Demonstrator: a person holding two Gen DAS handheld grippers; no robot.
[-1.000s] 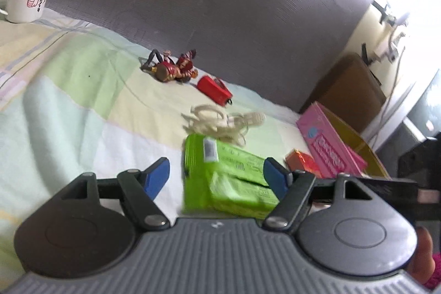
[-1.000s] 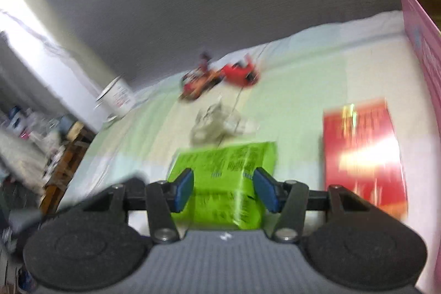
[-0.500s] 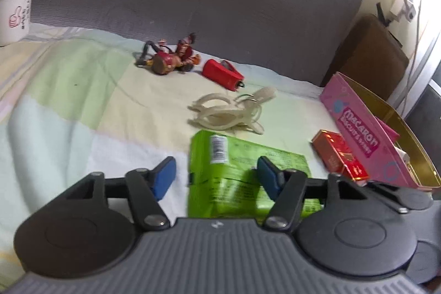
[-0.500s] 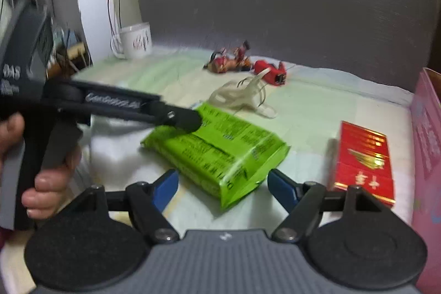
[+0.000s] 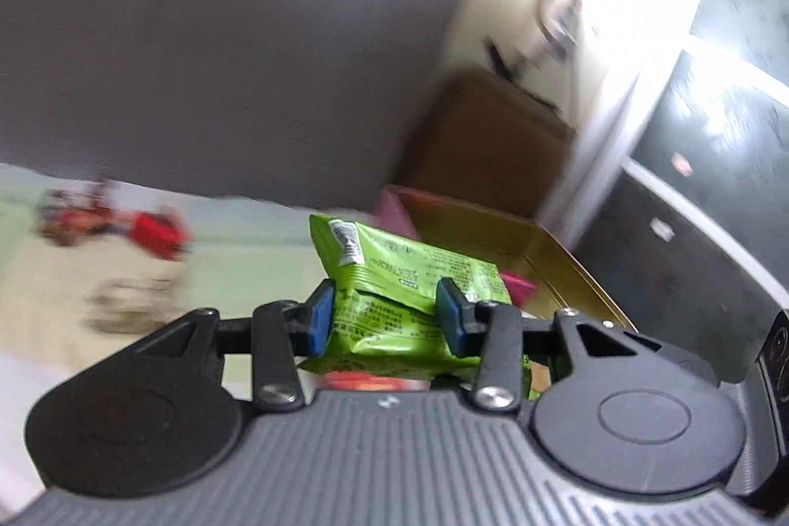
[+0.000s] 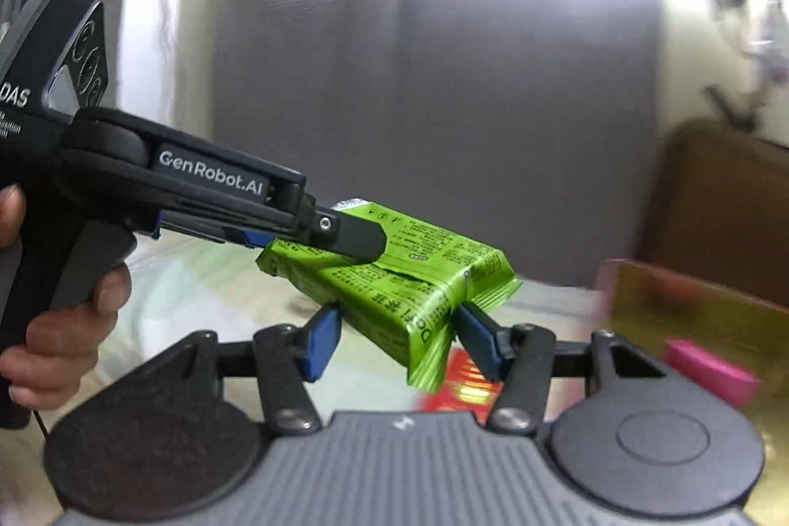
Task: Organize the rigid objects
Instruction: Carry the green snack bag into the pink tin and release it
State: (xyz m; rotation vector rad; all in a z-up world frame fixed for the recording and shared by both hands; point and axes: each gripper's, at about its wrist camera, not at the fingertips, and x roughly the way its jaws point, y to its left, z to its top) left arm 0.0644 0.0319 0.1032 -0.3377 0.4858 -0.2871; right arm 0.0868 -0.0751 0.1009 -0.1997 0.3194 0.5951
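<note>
Left wrist view: the left gripper [image 5: 387, 316] sits at lower centre, its blue pads just closed onto a green snack packet [image 5: 394, 279], which is lifted clear of the pale bedspread [image 5: 59, 279]. Behind the packet, right of centre, stands an open gold-lined box with pink walls [image 5: 493, 230]. Blurred red toys [image 5: 148, 232] lie at middle left.

Right wrist view: the right gripper [image 6: 394, 341] occupies the lower centre. Its jaws have just been narrowing, with the packet's [image 6: 394, 274] crimped end between them; the right pad touches the foil, while the left one seems to stand just apart, so I cannot tell whether it truly grips. From the left edge the other gripper, held in a person's hand [image 6: 54, 329], clamps the packet's far end. The box [image 6: 690, 304] waits at lower right, with a red carton [image 6: 458, 393] below the packet.

The packet looks light, soft and crinkly, its foil likely slippery; the bulkier middle seems a safer hold than the thin sealed edge.
</note>
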